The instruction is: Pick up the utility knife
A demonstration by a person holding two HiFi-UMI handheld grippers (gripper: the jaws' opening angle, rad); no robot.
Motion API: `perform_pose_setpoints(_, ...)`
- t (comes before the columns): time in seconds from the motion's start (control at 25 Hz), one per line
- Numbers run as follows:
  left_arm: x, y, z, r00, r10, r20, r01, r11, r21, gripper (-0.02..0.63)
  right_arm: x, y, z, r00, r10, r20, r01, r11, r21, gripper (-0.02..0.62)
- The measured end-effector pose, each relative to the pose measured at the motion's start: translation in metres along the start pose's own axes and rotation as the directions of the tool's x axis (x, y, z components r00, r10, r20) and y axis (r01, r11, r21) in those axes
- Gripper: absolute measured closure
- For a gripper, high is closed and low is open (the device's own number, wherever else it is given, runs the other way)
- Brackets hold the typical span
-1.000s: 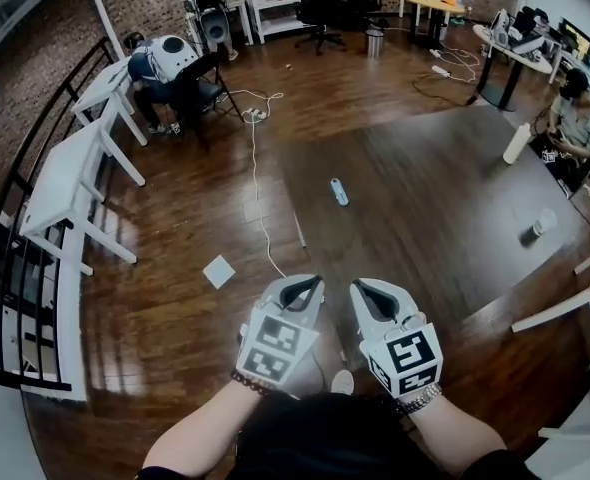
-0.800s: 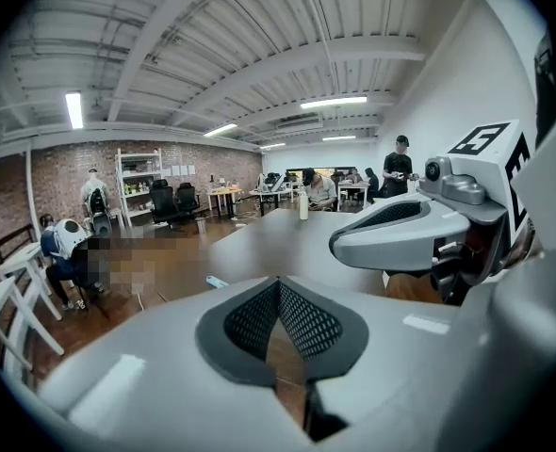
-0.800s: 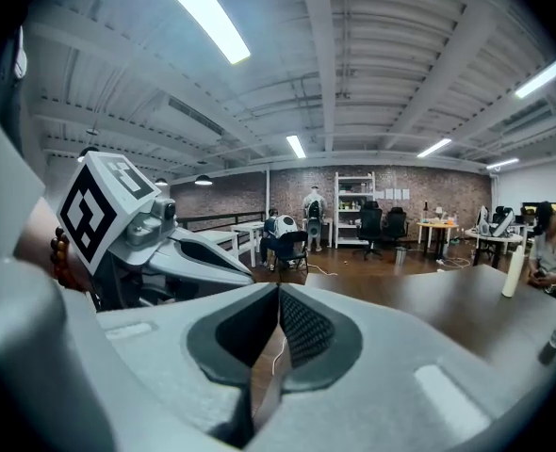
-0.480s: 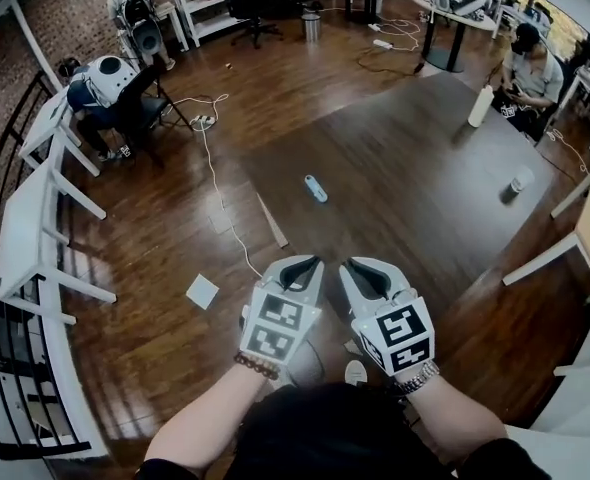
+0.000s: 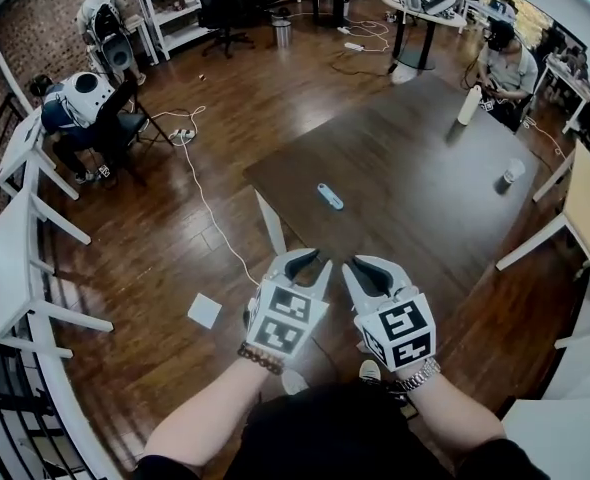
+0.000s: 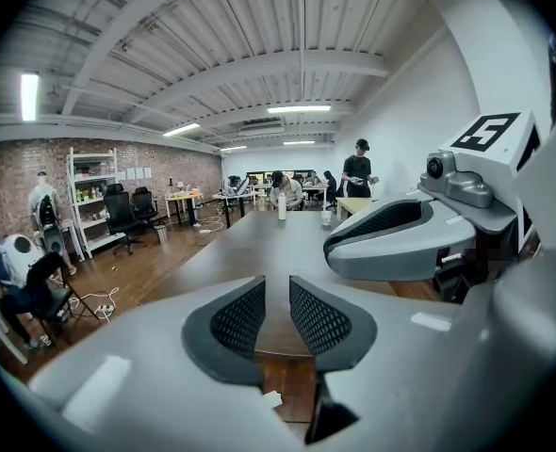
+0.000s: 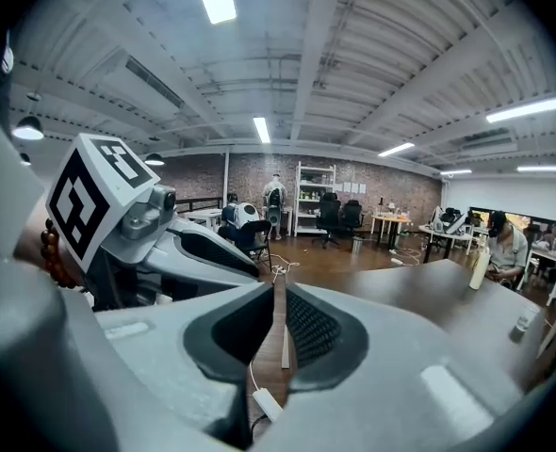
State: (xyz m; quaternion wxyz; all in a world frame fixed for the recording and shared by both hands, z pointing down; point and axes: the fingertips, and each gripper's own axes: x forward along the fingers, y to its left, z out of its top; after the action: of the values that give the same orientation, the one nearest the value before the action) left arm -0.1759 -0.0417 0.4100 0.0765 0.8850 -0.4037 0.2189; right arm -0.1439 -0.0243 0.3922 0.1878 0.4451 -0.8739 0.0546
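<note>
The utility knife [image 5: 330,196], a small pale blue-grey bar, lies on the dark table [image 5: 415,158] near its left end. Both grippers are held side by side short of the table's near corner, well apart from the knife. My left gripper [image 5: 306,262] points at the table, and its jaws are opening with nothing between them. The left gripper view shows that gap [image 6: 278,295] with the table top [image 6: 259,252] beyond it. My right gripper [image 5: 368,266] is also opening. Only a narrow slit [image 7: 280,314] parts its pads, and nothing is held.
A white bottle [image 5: 469,105] and a cup [image 5: 512,173] stand at the table's far end, beside a seated person [image 5: 505,68]. On the wooden floor lie a white cable [image 5: 210,218], a paper square [image 5: 204,310] and a pale strip [image 5: 272,225]. White desks [image 5: 15,238] line the left.
Both grippers have moved forward towards the table, so the table and knife now look closer. The left jaws have parted widely and the right jaws slightly.
</note>
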Motion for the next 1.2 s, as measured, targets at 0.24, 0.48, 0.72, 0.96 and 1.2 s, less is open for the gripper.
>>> perform_pose_setpoints(0.24,-0.008,0.025,-0.006,1.000,-0.019,-0.003,0.019,1.000,0.011,0.494,0.025,0.006,0.005,0.999,-0.029,-0.021,0.030,0.999,0.014,0.561)
perform_pose_setpoints(0.48,0.000,0.045,-0.014,0.999,-0.024,-0.022,0.025,1.000,0.015,0.494,0.052,-0.005,-0.002,0.997,-0.051,-0.050,0.052,0.998,0.033,0.541)
perform_pose_setpoints(0.72,0.023,0.061,-0.017,0.999,-0.031,-0.038,0.031,0.999,0.016,0.492,0.085,-0.031,-0.021,0.993,-0.065,-0.095,0.068,0.997,0.025,0.511)
perform_pose_setpoints(0.96,0.060,0.082,-0.021,0.996,-0.040,-0.086,0.039,0.999,-0.011,0.492,0.135,-0.079,-0.041,0.982,-0.071,-0.173,0.072,0.997,0.001,0.481)
perform_pose_setpoints(1.2,0.121,0.098,-0.038,0.985,-0.048,-0.169,0.038,0.998,-0.059,0.491,0.203,-0.129,-0.074,0.970,-0.023,-0.241,0.026,1.000,0.011,0.445)
